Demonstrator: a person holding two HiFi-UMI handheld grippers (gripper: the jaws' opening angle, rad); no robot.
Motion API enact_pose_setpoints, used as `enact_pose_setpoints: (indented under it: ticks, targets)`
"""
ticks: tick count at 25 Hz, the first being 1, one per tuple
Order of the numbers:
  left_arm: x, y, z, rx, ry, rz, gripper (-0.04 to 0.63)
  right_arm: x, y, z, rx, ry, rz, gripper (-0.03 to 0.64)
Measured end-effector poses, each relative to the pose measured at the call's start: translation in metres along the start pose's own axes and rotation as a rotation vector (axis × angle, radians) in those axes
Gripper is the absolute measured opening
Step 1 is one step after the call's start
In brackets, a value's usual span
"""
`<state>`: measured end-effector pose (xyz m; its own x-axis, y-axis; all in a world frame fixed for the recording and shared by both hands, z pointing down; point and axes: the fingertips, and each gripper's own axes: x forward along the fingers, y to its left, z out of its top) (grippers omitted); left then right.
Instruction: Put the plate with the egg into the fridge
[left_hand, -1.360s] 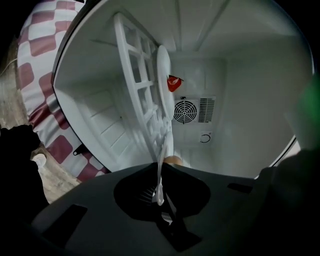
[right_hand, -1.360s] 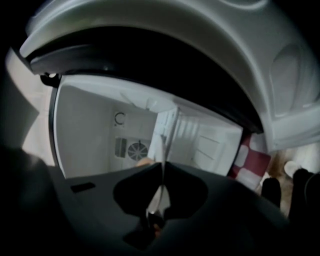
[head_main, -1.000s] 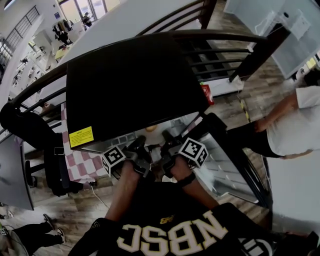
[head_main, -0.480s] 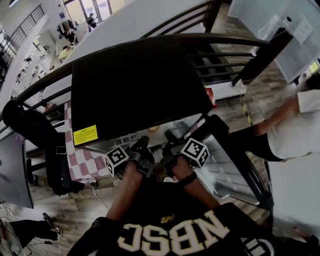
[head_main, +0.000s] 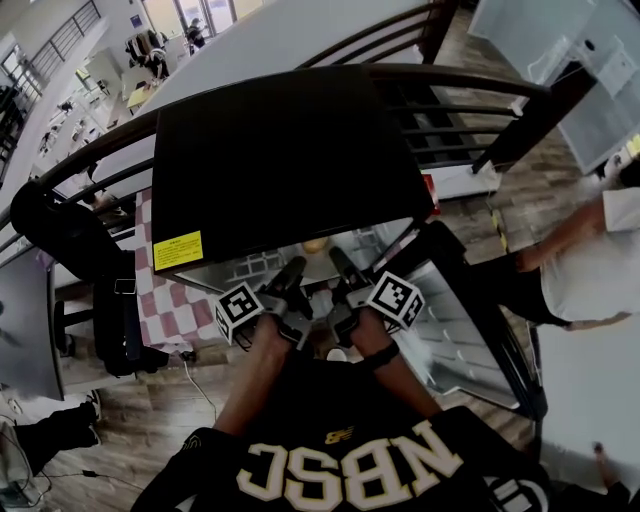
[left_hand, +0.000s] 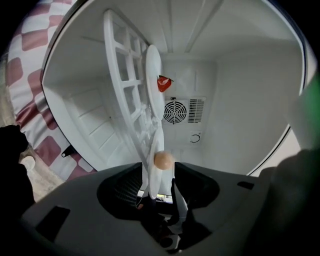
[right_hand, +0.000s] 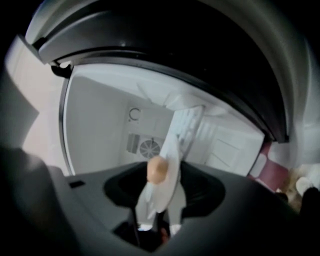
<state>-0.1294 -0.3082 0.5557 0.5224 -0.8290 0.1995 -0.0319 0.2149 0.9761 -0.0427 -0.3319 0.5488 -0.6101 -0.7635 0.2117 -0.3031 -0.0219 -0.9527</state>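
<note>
A white plate (head_main: 322, 266) carrying a tan egg (head_main: 316, 244) lies on the white wire shelf (left_hand: 125, 85) inside the small black-topped fridge (head_main: 280, 160). In the left gripper view the plate (left_hand: 152, 75) is edge-on against the shelf, with the egg (left_hand: 163, 160) near its close rim. My left gripper (left_hand: 160, 177) and right gripper (right_hand: 160, 187) each have that rim between their jaws, which are opening with gaps beside the plate (right_hand: 169, 172). From the head view both grippers, left (head_main: 292, 280) and right (head_main: 342, 270), reach into the fridge mouth side by side.
The fridge door (head_main: 455, 330) hangs open on the right. A small red object (left_hand: 163, 83) and a fan vent (left_hand: 175, 111) sit at the fridge's back wall. A red-checked cloth (head_main: 170, 310) lies left of the fridge. A person (head_main: 590, 260) stands at the right.
Both grippers have pushed forward into the fridge with the plate, and the egg sits deeper in. Their jaws have spread apart from a tight grip on the rim.
</note>
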Motion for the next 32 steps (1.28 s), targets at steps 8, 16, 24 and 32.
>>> enact_pose_setpoints:
  ticks: [8,16,24,32]
  targets:
    - [-0.011,0.011,-0.012,-0.032,0.001,0.015,0.206,-0.007,-0.004,-0.015,0.007,0.03,0.01,0.212]
    - [-0.019,0.009,-0.022,0.057,0.001,0.035,0.204,-0.025,-0.009,-0.006,-0.101,-0.018,-0.024,0.212]
    - [-0.025,0.007,-0.023,0.269,-0.015,0.121,0.122,-0.04,-0.007,-0.009,-0.326,-0.018,-0.072,0.21]
    - [-0.03,-0.004,-0.011,0.803,0.004,0.277,0.085,-0.042,0.005,-0.028,-0.715,0.042,-0.147,0.196]
